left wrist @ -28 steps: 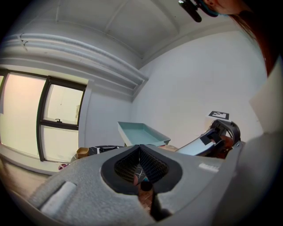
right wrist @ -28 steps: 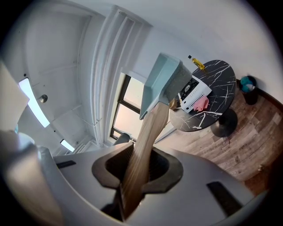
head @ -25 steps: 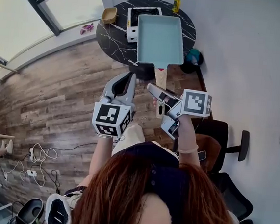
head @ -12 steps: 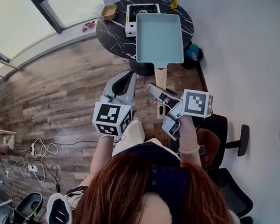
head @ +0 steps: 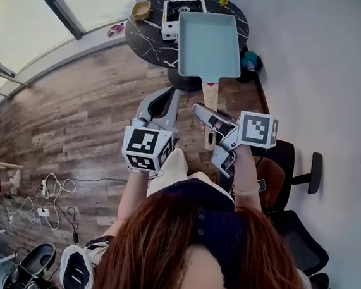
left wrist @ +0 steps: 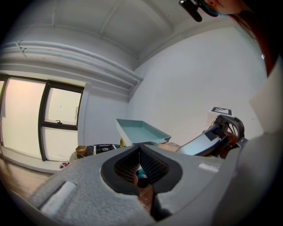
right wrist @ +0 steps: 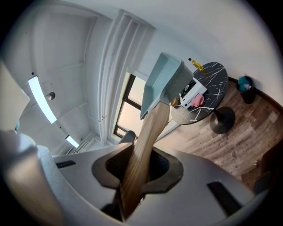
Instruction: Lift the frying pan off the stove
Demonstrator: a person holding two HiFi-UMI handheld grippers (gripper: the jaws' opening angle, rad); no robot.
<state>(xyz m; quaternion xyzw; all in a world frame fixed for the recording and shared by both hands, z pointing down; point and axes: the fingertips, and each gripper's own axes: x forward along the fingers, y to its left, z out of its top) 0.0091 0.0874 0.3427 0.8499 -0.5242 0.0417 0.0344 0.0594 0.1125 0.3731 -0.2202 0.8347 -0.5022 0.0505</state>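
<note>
One light-blue, box-shaped frying pan [head: 209,45] hangs in the air, off the stove [head: 180,10]. The right gripper [right wrist: 138,165] squeezes its wooden handle [head: 209,99]. The left gripper [left wrist: 140,167] is pinched together, holding nothing.

Light: bright daylight, windows [head: 18,20] blown out.
Edges: fisheye bend, dark vignette in gripper views.
Focus: foreground soft.

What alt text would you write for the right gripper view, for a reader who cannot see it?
The right gripper clamps in its jaws the wooden handle of a pale teal rectangular frying pan, held in the air. Beyond it stands a round black marble table carrying a white stove, on a wood-plank floor.
</note>
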